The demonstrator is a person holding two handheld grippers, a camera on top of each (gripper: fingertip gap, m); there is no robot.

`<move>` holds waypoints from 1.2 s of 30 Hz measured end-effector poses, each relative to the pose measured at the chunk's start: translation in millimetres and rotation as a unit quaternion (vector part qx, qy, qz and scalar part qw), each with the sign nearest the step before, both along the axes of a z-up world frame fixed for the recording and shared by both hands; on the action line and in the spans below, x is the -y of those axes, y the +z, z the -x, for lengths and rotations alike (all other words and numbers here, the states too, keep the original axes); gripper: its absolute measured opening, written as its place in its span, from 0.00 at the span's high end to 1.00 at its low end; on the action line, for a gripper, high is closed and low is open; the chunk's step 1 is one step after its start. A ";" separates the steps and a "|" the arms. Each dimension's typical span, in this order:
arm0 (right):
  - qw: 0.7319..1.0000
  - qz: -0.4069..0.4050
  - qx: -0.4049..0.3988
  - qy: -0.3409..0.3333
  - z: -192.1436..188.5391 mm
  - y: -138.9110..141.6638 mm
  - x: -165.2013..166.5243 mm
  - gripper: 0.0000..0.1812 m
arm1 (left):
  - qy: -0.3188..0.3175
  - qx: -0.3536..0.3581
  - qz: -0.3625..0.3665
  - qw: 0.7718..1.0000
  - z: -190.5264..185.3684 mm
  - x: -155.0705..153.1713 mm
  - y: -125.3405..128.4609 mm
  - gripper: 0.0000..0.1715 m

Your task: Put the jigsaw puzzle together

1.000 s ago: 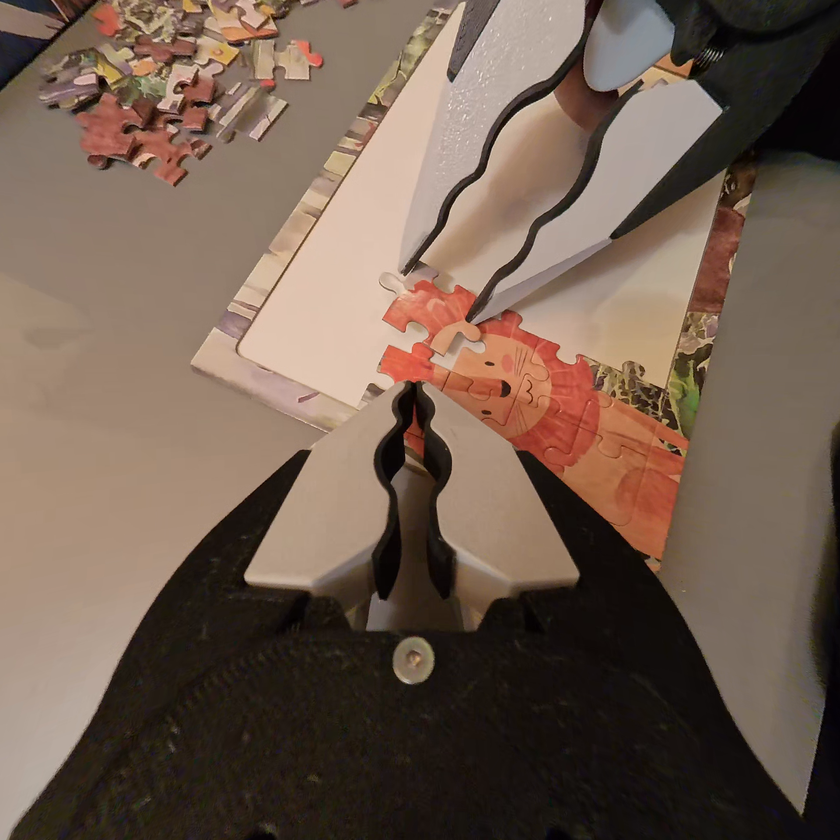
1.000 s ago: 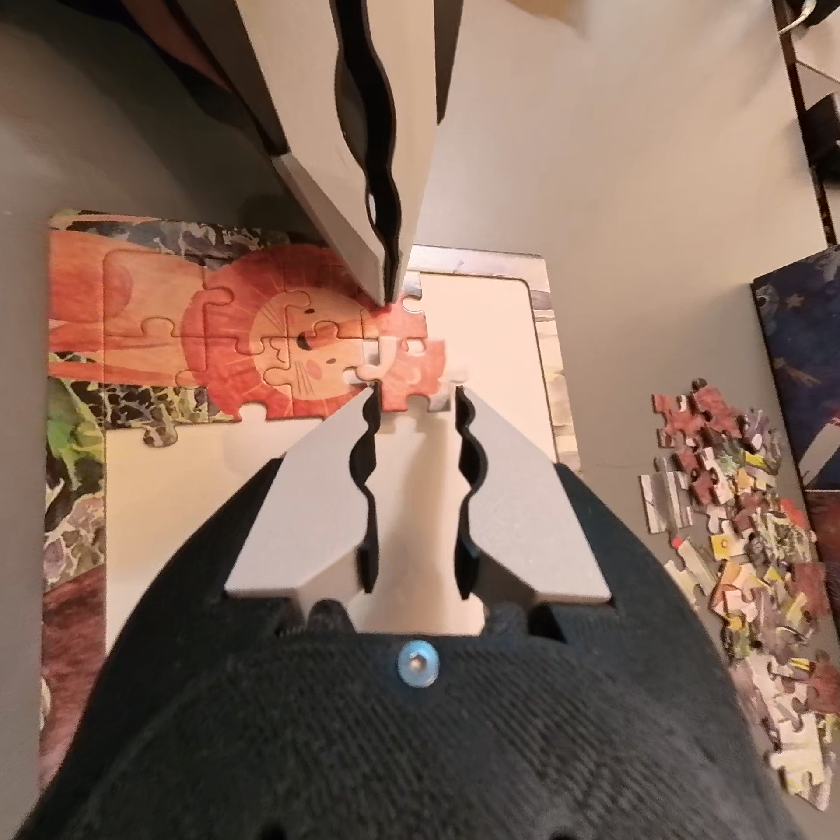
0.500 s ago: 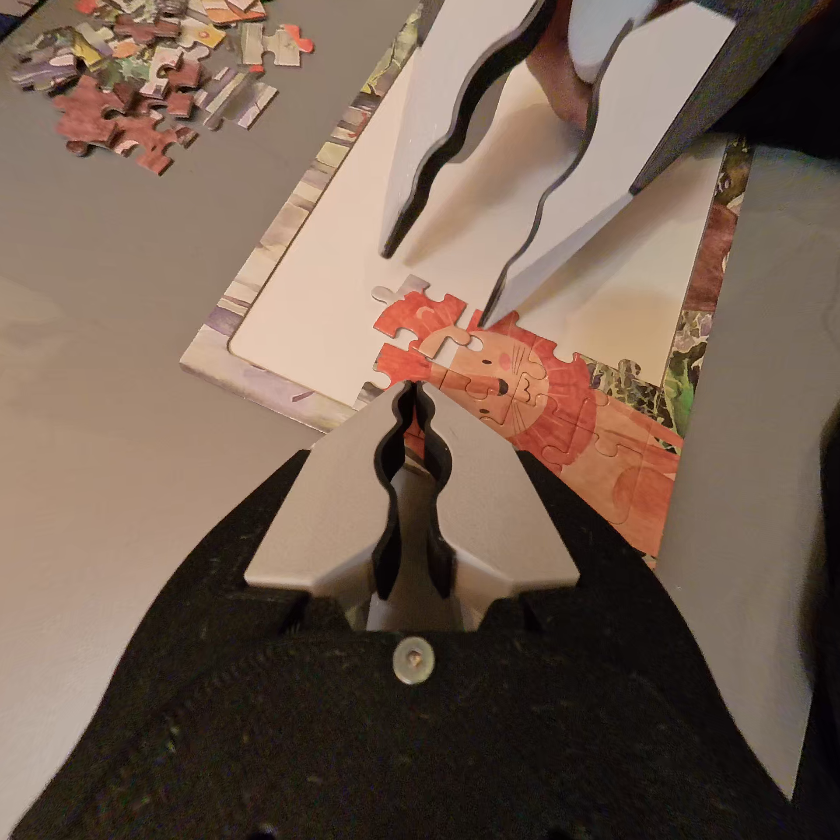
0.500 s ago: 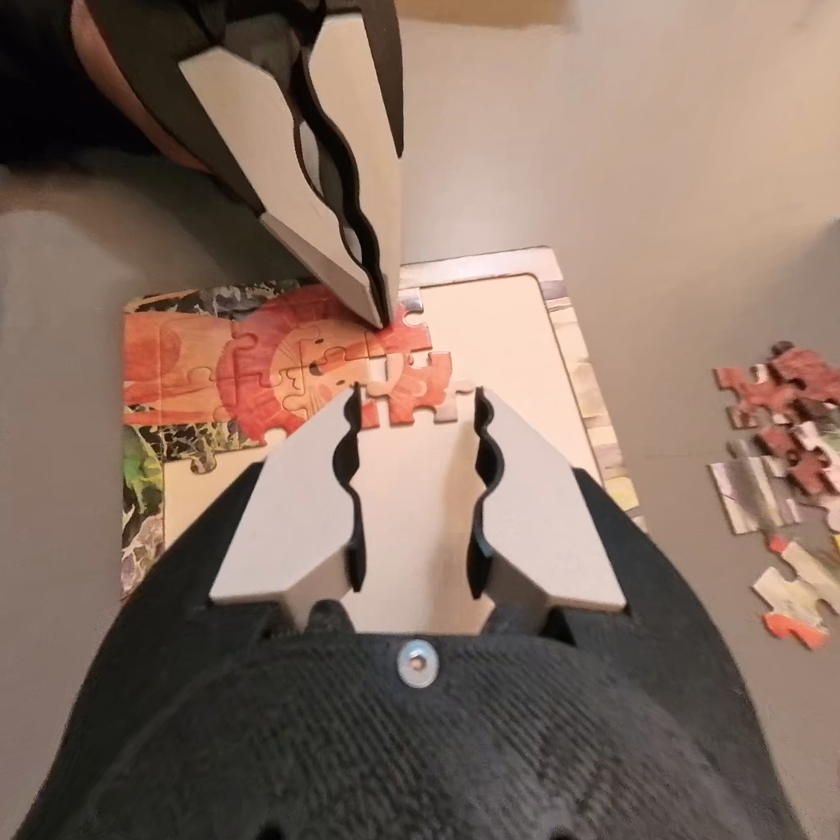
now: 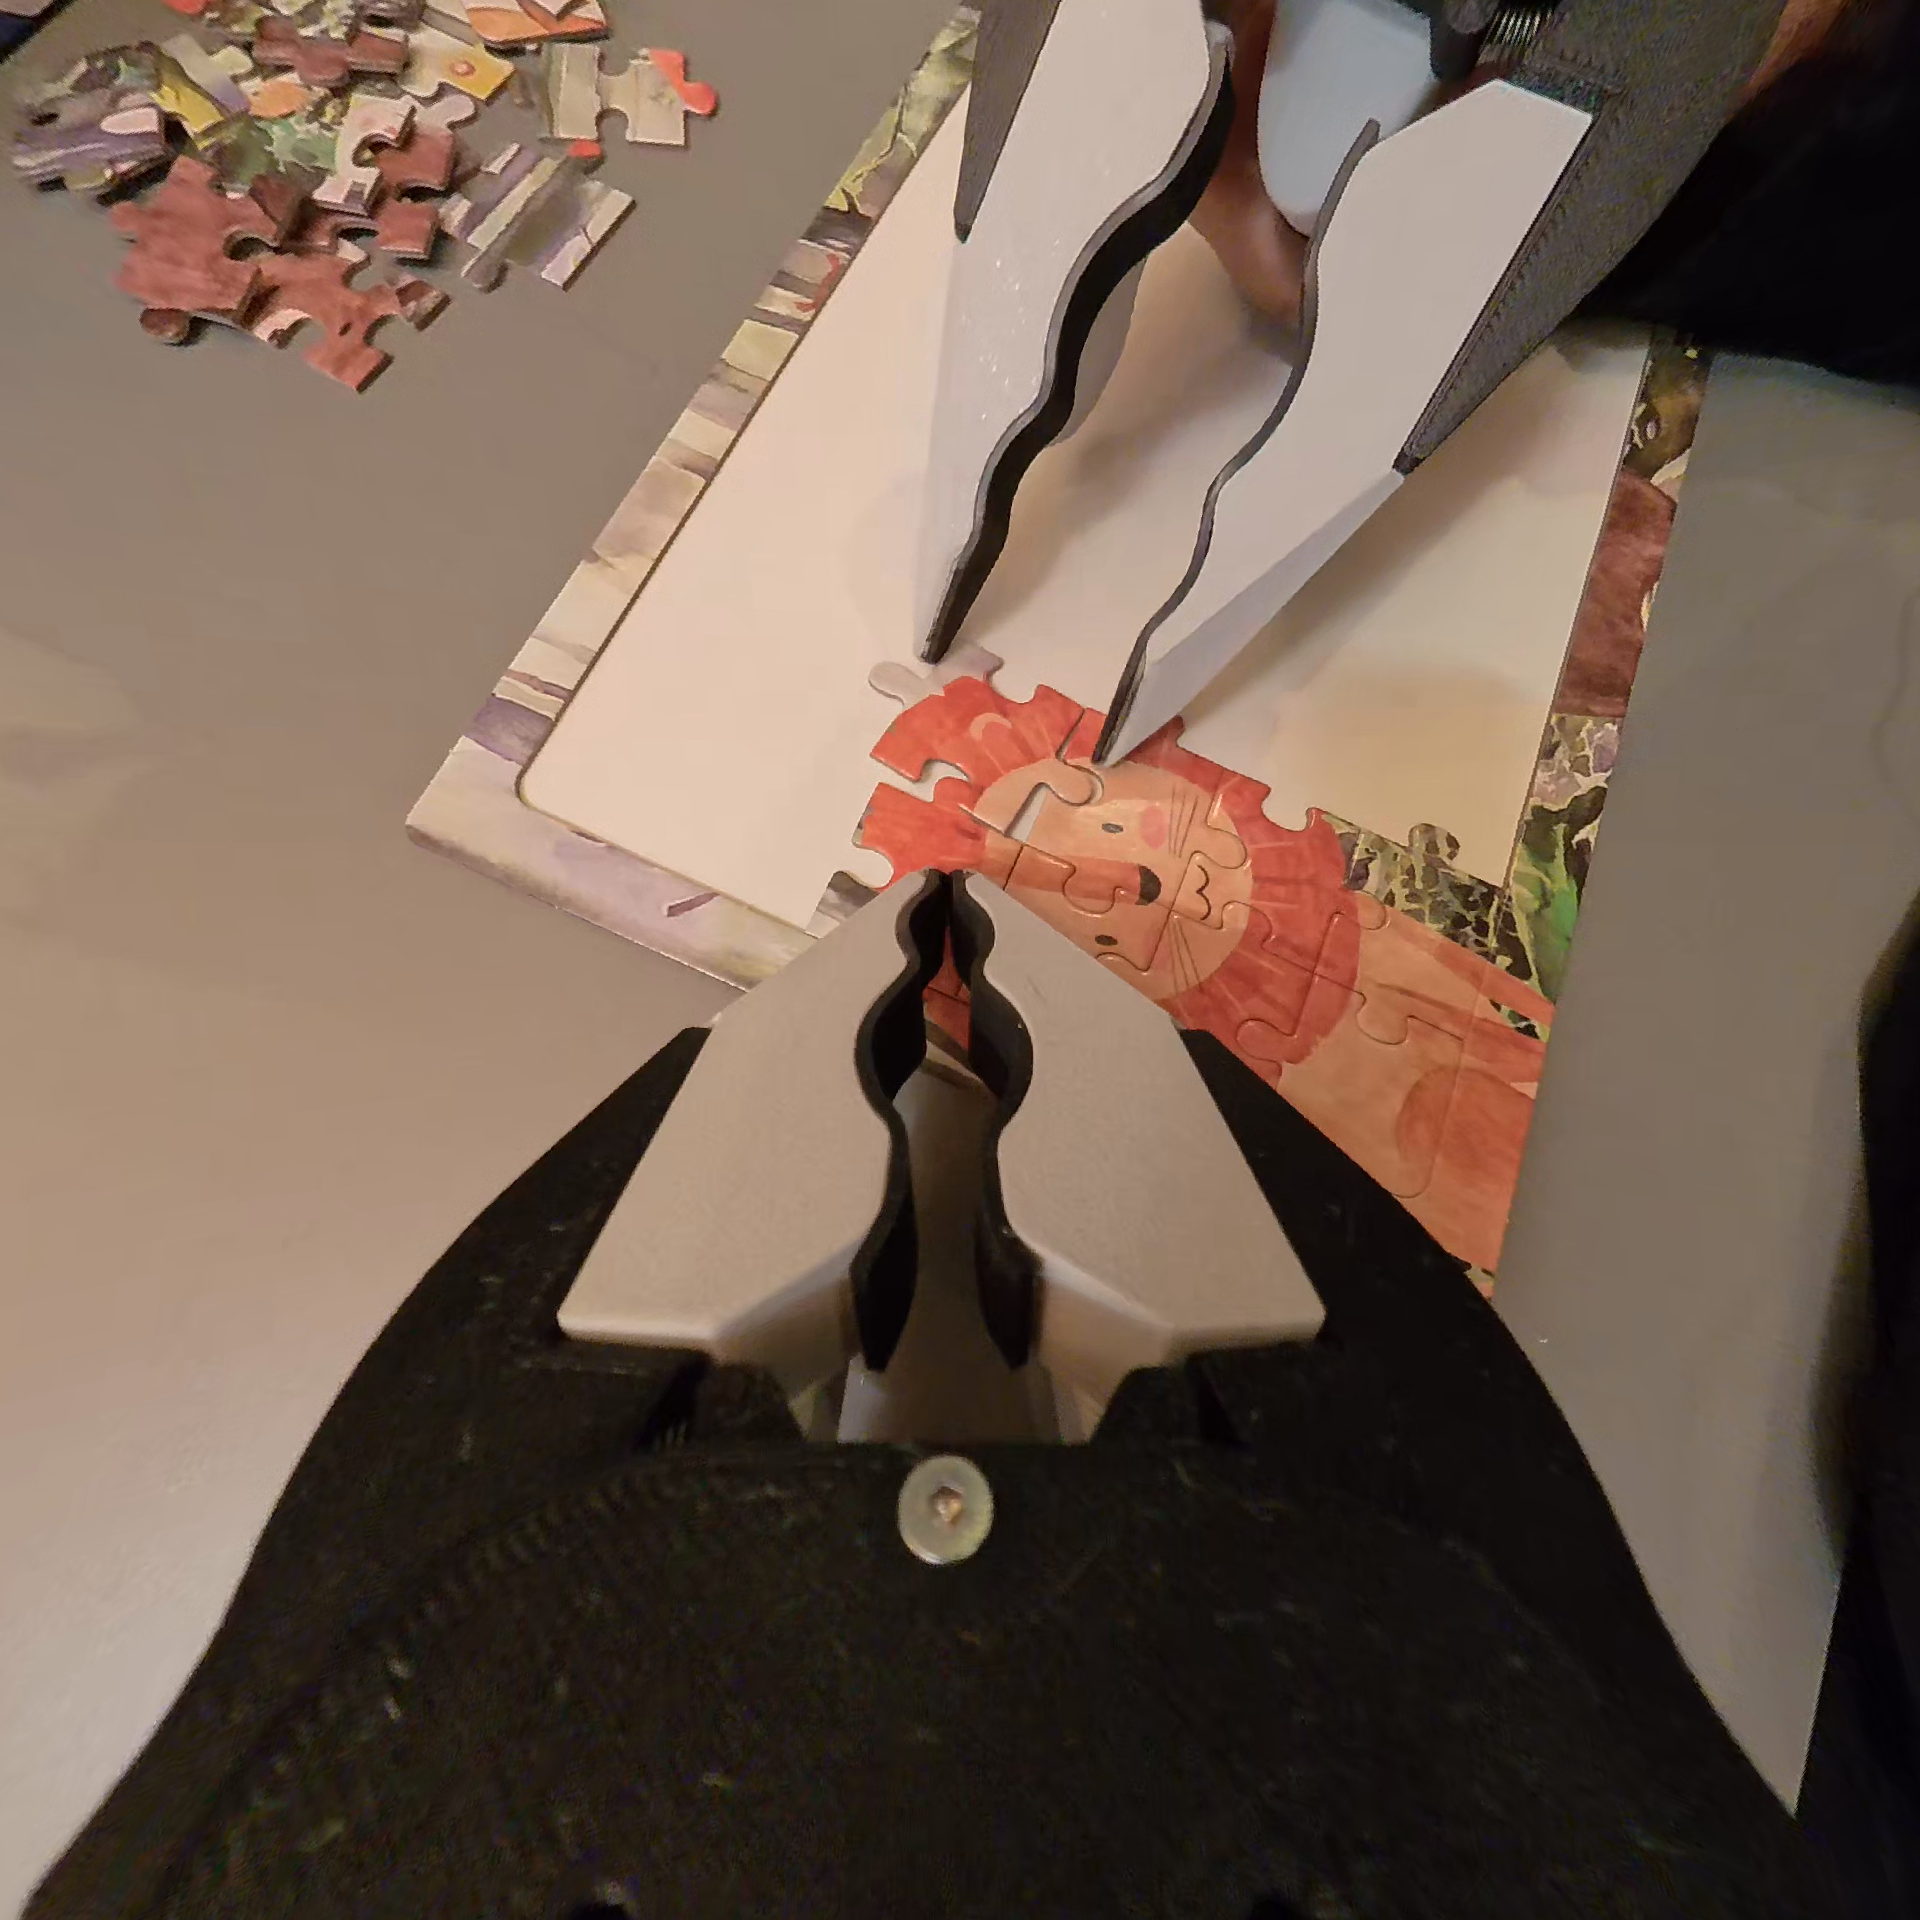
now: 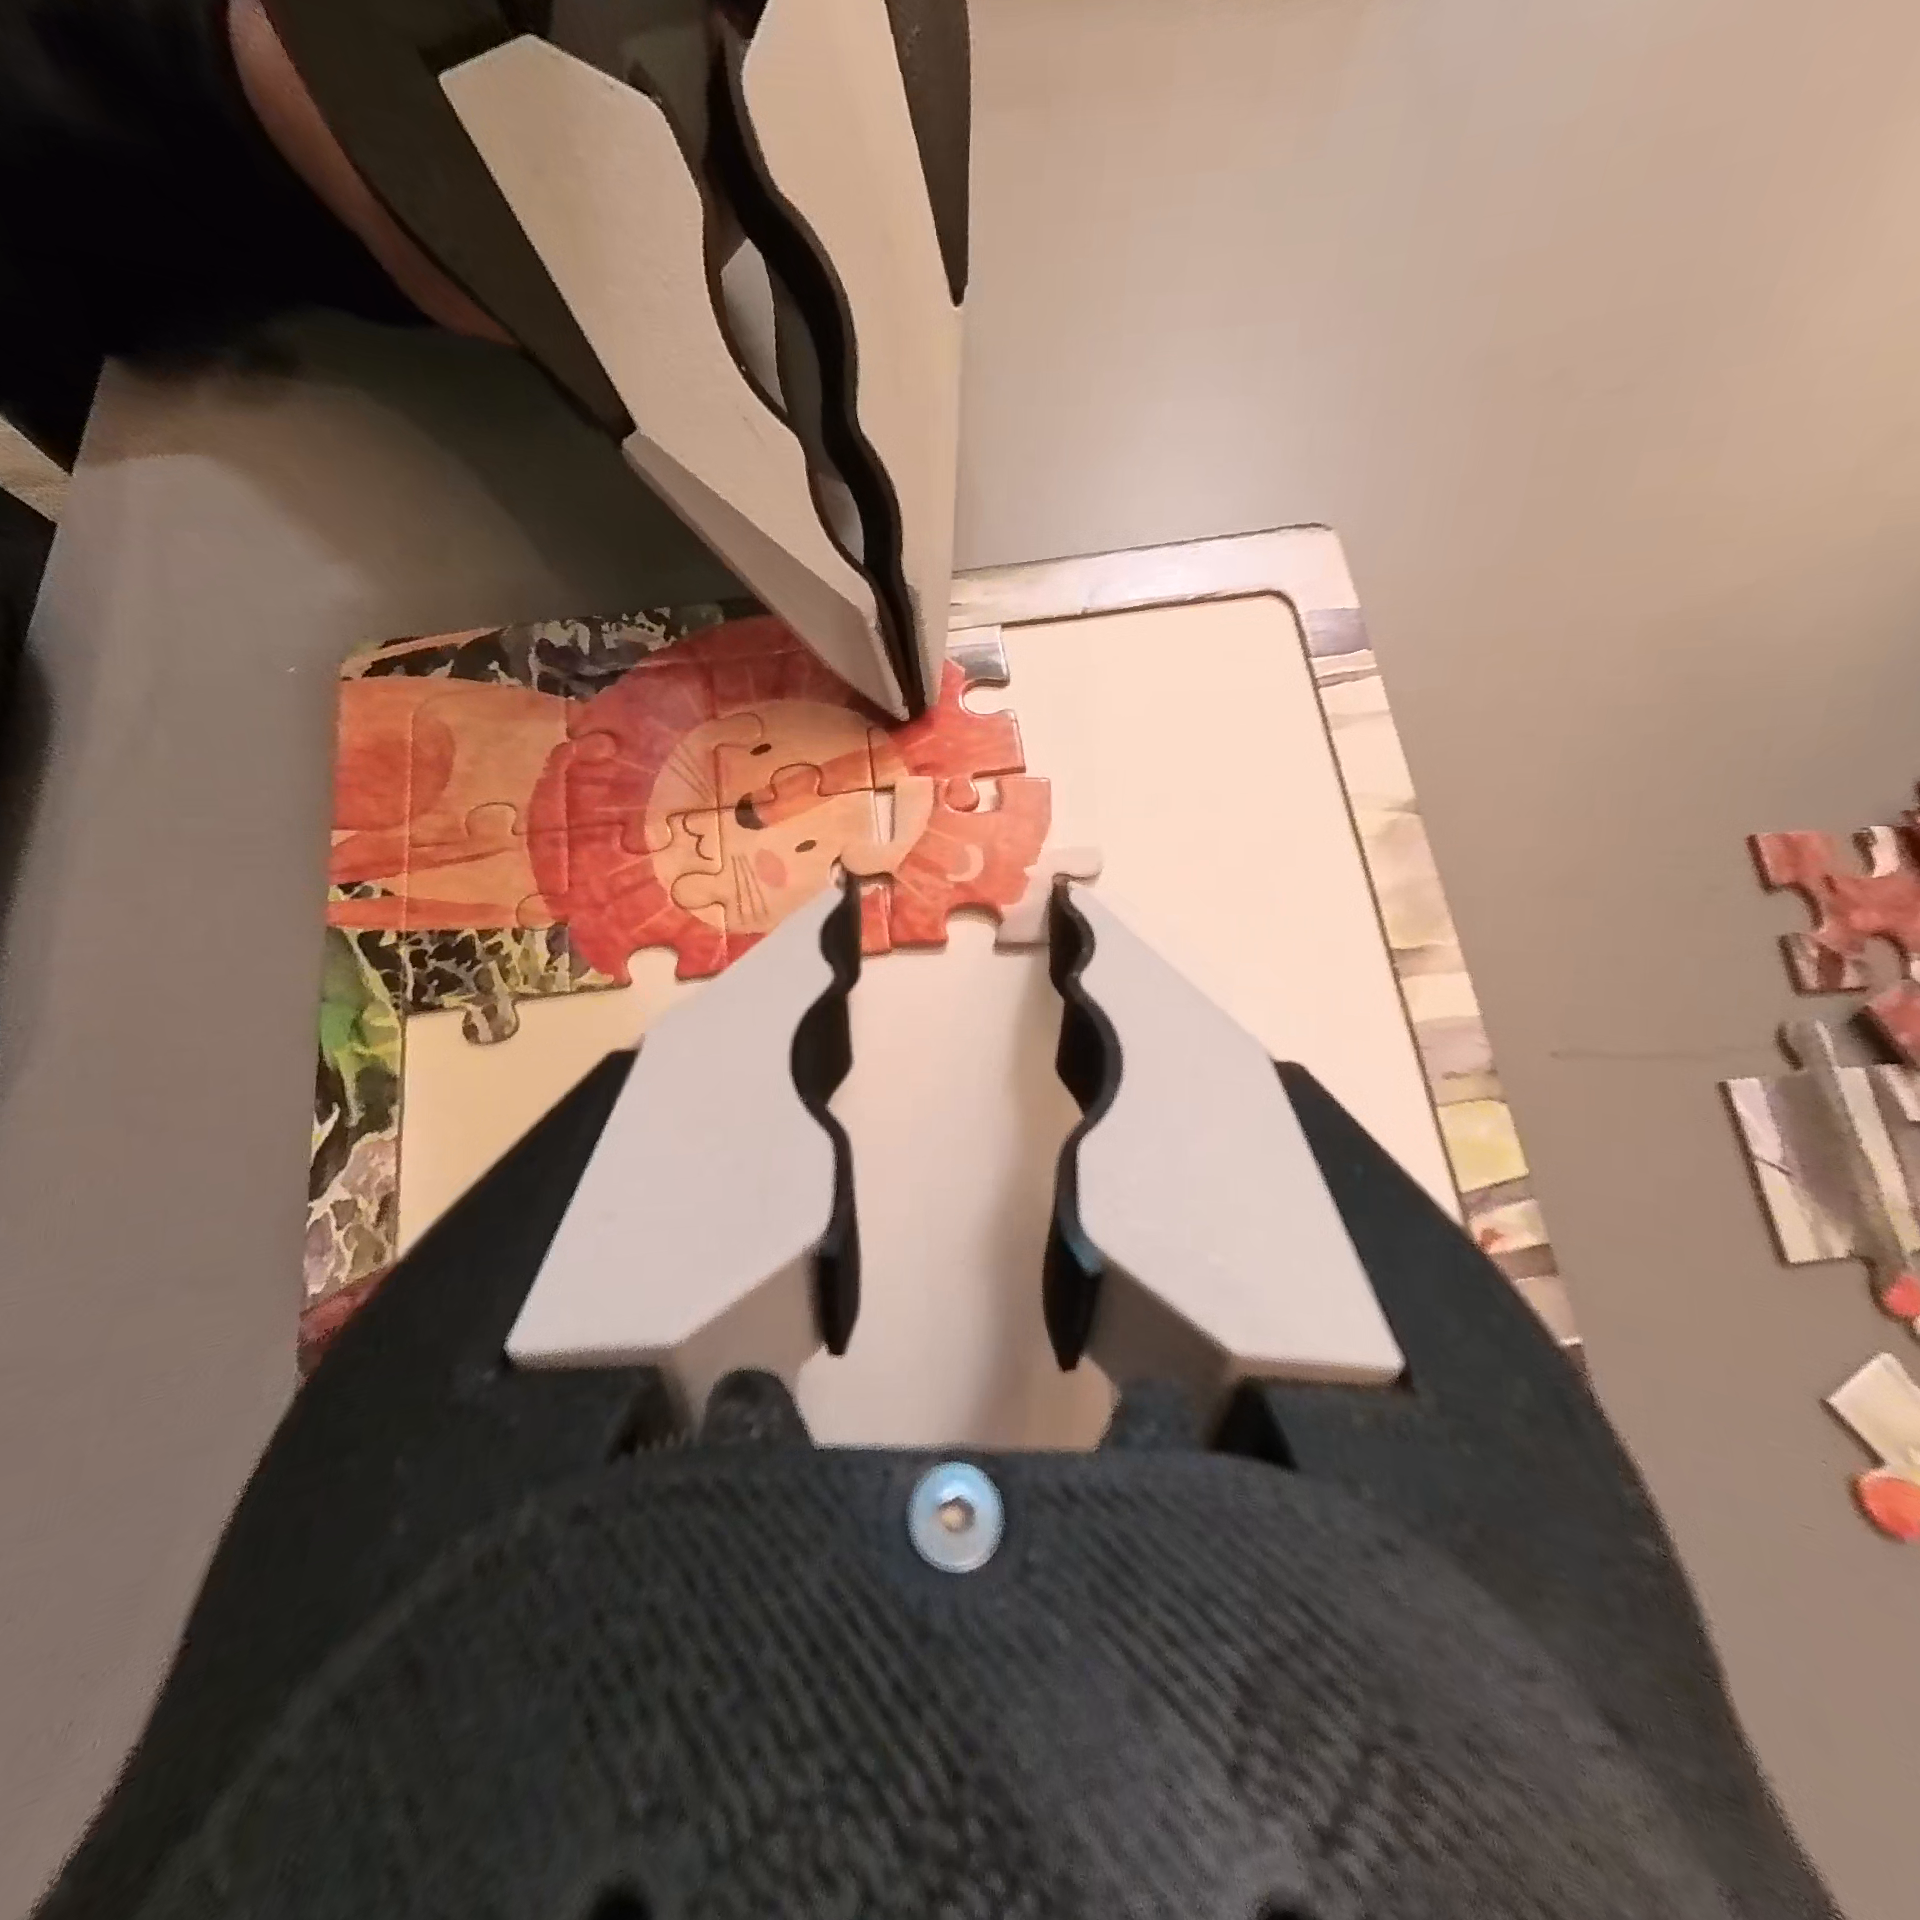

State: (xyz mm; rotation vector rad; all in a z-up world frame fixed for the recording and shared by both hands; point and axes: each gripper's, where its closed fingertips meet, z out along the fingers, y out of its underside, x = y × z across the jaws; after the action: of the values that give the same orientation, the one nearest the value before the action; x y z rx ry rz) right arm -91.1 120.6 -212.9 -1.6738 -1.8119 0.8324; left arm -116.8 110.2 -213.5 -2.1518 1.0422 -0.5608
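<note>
Since a second ago, the mane piece (image 6: 961, 878) has been pushed closer against the lion section (image 5: 1174, 904) inside the puzzle tray (image 5: 727, 634), much of whose white floor is left bare. It is straddled by the widely parted right gripper (image 6: 954, 883). Beside it, the left gripper (image 5: 943, 883), nearly closed and empty, is pressed tip-down; loose pieces (image 5: 312, 177) are heaped well apart on the table (image 5: 260, 727).

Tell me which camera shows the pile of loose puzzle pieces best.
The left wrist view: the loose pieces lie heaped on the grey table, sharp and mostly in frame. The right wrist view catches only a few, blurred, at its right edge.
</note>
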 end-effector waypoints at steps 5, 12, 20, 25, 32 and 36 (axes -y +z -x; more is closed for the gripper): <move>1.000 -0.015 0.000 0.006 -0.3 0.7 -3.5 0.84 | 0.000 0.001 0.002 1.000 0.0 0.0 0.1 1.00; 1.000 -0.001 -0.006 0.019 0.6 4.5 -4.8 0.84 | 0.000 0.007 0.010 1.000 0.1 0.0 -0.1 1.00; 0.998 0.014 -0.008 0.064 0.5 9.2 -1.5 0.85 | -0.001 0.014 0.019 1.000 0.0 0.2 0.1 1.00; 0.996 0.002 0.004 0.086 1.8 3.3 -1.7 0.85 | -0.001 0.015 0.020 1.000 0.0 0.3 0.0 1.00; 0.996 -0.002 -0.008 0.087 -0.3 7.9 -5.8 0.88 | -0.001 0.017 0.023 1.000 0.0 0.3 0.1 1.00; 0.997 0.001 -0.011 0.078 0.8 8.6 -8.4 0.84 | 0.000 0.018 0.024 1.000 0.0 0.4 0.1 1.00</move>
State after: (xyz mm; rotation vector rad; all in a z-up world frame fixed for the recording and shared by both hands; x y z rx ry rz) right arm -91.9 129.0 -204.3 -1.5327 -1.9465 0.9151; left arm -116.8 109.8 -213.4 -2.1746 1.0203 -0.6277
